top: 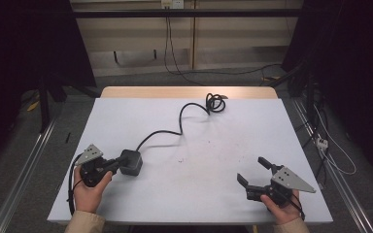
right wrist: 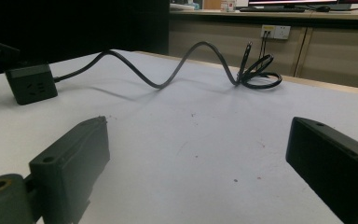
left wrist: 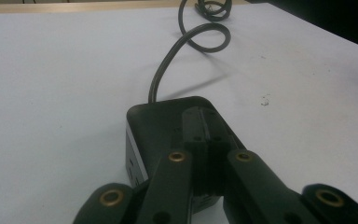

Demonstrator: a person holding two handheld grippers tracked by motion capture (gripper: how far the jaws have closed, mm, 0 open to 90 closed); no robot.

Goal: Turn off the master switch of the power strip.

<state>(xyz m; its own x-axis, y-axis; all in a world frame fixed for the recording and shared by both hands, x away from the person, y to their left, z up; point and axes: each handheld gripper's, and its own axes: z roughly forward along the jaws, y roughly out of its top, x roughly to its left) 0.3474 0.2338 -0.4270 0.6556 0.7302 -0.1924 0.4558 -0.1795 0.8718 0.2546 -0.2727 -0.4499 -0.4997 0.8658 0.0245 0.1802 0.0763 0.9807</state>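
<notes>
A black power cube (top: 131,162) rests on the left part of the white table (top: 199,199). Its black cable (top: 180,119) snakes away to a coil (top: 215,103) near the far edge. My left gripper (top: 112,166) is shut, its jaws pressed together, with the tips lying over the cube's top (left wrist: 158,121). In the left gripper view the gripper (left wrist: 205,119) has nothing between its jaws. My right gripper (top: 251,170) stands open at the near right, with bare table between its jaws (right wrist: 198,135). From there the cube (right wrist: 30,84) and the cable (right wrist: 168,79) show farther off.
The table's wooden far edge (top: 189,92) borders a floor with loose cables (top: 223,73). Metal rails (top: 24,170) run along both sides. A wall socket (right wrist: 274,31) sits on the cabinet behind the coil.
</notes>
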